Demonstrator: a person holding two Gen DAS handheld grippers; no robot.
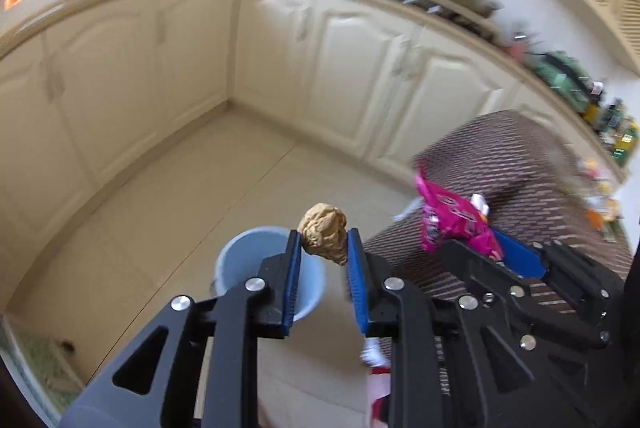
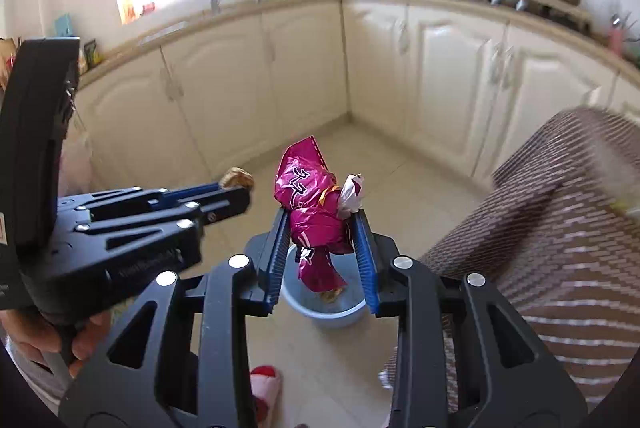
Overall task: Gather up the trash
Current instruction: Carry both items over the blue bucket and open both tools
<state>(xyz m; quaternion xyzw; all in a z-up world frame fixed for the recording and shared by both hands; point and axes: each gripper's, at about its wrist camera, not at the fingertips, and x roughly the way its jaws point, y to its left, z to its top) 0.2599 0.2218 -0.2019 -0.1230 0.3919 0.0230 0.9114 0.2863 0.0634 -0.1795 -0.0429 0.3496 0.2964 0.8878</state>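
Note:
My left gripper (image 1: pixel 323 242) is shut on a crumpled brown paper ball (image 1: pixel 324 234), held above the right rim of a light blue bin (image 1: pixel 236 260) on the floor. My right gripper (image 2: pixel 322 228) is shut on a crumpled pink foil wrapper (image 2: pixel 312 203) with a bit of white plastic, held over the same blue bin (image 2: pixel 336 312), which has some scrap inside. In the left wrist view the right gripper (image 1: pixel 496 248) and its pink wrapper (image 1: pixel 452 216) show at the right. In the right wrist view the left gripper (image 2: pixel 236 187) shows at the left with the paper ball (image 2: pixel 237 177).
Cream kitchen cabinets (image 1: pixel 320 67) wrap the corner behind the beige tiled floor (image 1: pixel 200 179). A table with a brown patterned cloth (image 2: pixel 560 236) stands at the right. A red and white slipper (image 2: pixel 264 384) lies on the floor below the grippers.

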